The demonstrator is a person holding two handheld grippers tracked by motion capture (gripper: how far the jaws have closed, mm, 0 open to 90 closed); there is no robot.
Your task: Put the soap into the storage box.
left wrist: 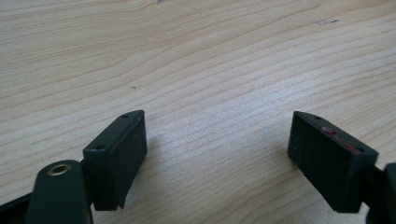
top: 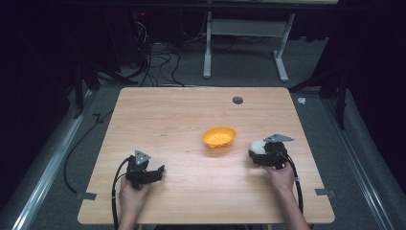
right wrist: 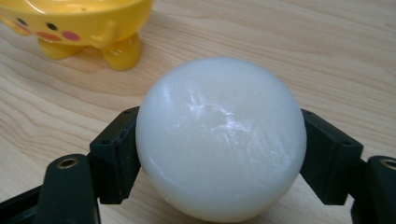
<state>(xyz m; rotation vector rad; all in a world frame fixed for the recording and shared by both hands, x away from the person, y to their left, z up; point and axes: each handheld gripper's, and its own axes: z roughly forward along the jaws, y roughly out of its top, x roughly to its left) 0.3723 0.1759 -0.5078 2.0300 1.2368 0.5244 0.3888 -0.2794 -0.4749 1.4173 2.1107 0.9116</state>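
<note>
White ball (right wrist: 220, 137): you have it between the jaws of your right gripper (top: 266, 155), near the table's right edge and just right of the yellow bowl. In the right gripper view both pads press its flanks at about its widest part.

Right gripper: closed onto the ball, jaws wide apart only because the ball is that broad. Whether the ball rests on the wood or hangs just above it, I cannot tell.

Yellow bowl (top: 219, 137): upright near the table's middle, on small feet, with a cartoon face on its side; it looks empty from the high view.

Left gripper (top: 143, 172): resting low at the front left, well apart from bowl and ball. Its jaws stand spread with bare wood between them; it grips nothing.

Table (top: 158, 115): pale wood, otherwise bare around the things.

Risk, slip: the ball looks smooth and glossy, and the pads meet it on small patches. Ease your squeeze or tilt sharply and it will likely squirt out and roll off the near right edge.

Risk, bowl: it is probably light; if you clip its rim, it may tip or skid.
</note>
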